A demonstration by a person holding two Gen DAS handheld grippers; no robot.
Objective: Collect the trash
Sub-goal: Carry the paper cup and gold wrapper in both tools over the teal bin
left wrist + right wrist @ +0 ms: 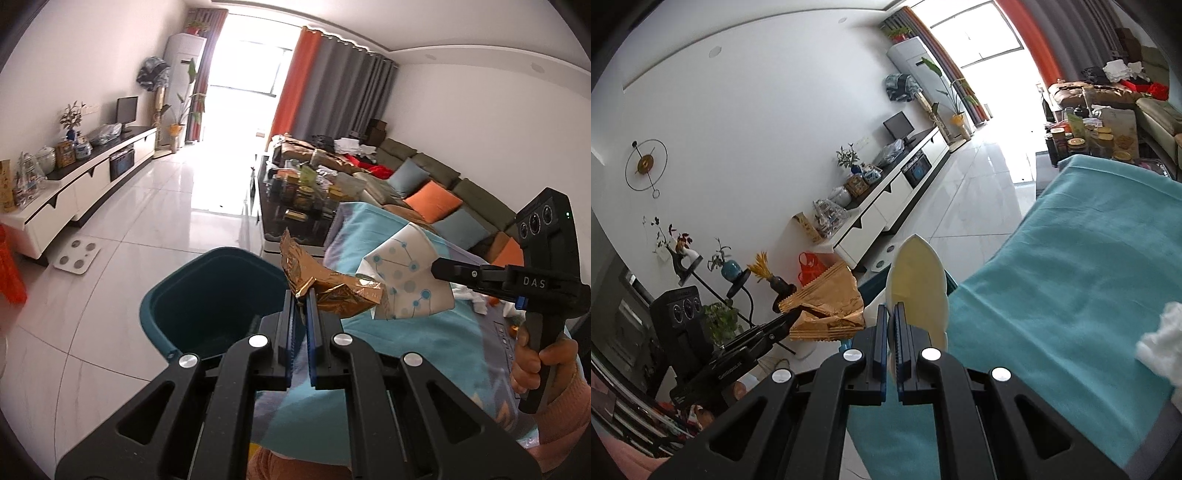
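Item 1 — teal bin (207, 291). Stands on the tiled floor at the near edge of the table, mouth open and facing up, interior dark; nothing visible inside. Lies below and to the left of both pieces of held trash.

Item 2 — left gripper (302, 295). Jaws drawn together, clamped on one corner of a gold foil wrapper (325, 282). The crumpled wrapper extends up and rightward from the fingertips, its long axis lying roughly across the gripper's line. The clamped corner hangs just past the bin's right rim; most of the foil appears still over the table side. Judged the nearer of the two grippers to the bin.

Item 3 — right gripper (891, 314). Jaws closed on a pale paper wrapper (919, 284), white with a blue dot-and-line print on its other face, standing upright out of the fingertips. It sits just right of the foil, further from the bin, above the table's teal cloth (1089, 266).

Item 4 — white crumpled tissue (1161, 347). Loose on the cloth, far right, well apart from both grippers; uncollected.

Judgement: the drop turns on a leftward shift — short for the left gripper, longer for the right.
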